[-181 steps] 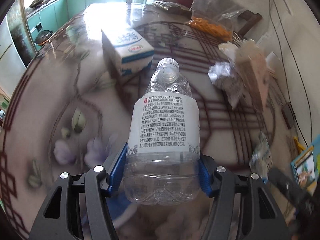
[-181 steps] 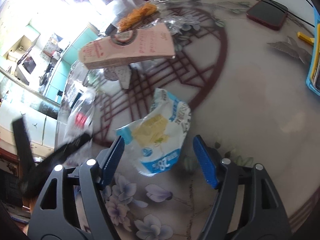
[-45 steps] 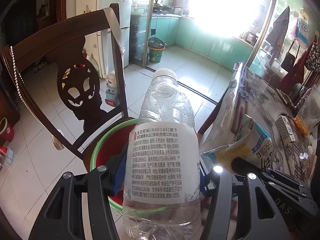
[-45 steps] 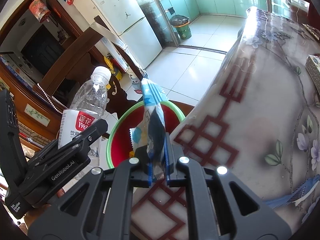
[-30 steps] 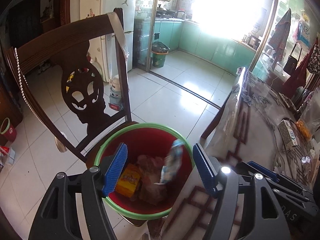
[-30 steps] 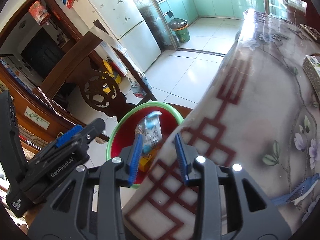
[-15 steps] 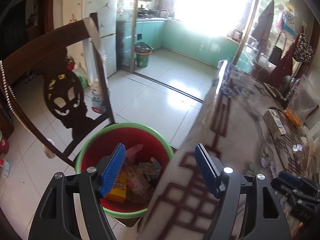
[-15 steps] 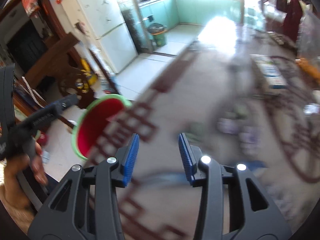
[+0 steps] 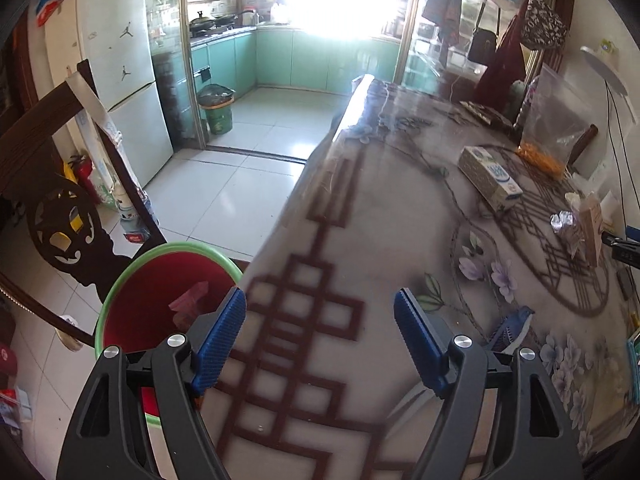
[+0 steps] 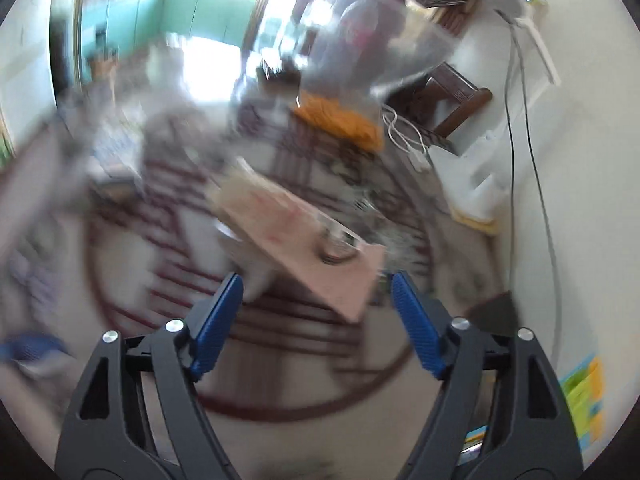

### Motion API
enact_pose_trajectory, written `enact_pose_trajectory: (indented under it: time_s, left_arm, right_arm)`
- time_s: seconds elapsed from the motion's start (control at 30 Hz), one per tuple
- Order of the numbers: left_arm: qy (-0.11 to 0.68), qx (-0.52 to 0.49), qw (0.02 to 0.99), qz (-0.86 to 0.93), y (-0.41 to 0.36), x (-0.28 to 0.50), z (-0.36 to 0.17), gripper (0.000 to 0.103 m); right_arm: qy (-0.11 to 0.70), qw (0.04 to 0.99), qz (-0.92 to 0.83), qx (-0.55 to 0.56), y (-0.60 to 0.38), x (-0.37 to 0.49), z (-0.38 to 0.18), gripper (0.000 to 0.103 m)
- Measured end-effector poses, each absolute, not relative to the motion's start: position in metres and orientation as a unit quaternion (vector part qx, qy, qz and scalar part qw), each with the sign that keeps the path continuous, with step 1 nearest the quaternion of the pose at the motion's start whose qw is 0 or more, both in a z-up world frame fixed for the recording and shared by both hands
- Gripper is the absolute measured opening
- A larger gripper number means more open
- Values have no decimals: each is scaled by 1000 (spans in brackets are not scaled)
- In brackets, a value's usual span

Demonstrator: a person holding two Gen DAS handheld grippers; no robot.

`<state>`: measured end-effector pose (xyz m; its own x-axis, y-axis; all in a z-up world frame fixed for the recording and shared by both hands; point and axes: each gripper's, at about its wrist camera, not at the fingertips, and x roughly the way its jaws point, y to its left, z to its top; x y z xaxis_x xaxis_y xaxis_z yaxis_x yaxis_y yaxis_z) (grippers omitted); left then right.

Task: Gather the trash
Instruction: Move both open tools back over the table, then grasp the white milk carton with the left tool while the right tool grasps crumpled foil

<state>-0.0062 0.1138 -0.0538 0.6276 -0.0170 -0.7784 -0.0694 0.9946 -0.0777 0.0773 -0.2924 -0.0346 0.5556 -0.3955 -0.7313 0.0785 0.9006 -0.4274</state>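
While both tongs [image 9: 320, 336] [image 10: 314, 322] open empty | right: blur may misjudge box [image 10: 296, 236] at 12 o'clock | could knock it across worktop [image 9: 360, 240]

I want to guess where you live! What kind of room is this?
Most likely a home dining room opening onto a kitchen: a big flower-patterned table, a white fridge, a stove with pans past the doorway, and a carved wooden chair.

Red bucket, patterned counter
You see a red bucket [image 9: 152, 288] rimmed green, and a grey counter [image 9: 320, 264] with maroon lattice and purple flowers.
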Motion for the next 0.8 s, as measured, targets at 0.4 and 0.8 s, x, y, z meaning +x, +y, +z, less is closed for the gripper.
enact_pose_trajectory:
  time_s: [0.4, 0.8]
  left_arm:
    - [453, -26, 891, 3, 80, 4, -67, 73]
    - [456, -25, 888, -52, 18, 17, -70, 73]
  right_arm:
    - [488, 837, -120, -215, -299, 118, -80, 1]
    - [489, 865, 3, 110, -355, 78, -52, 0]
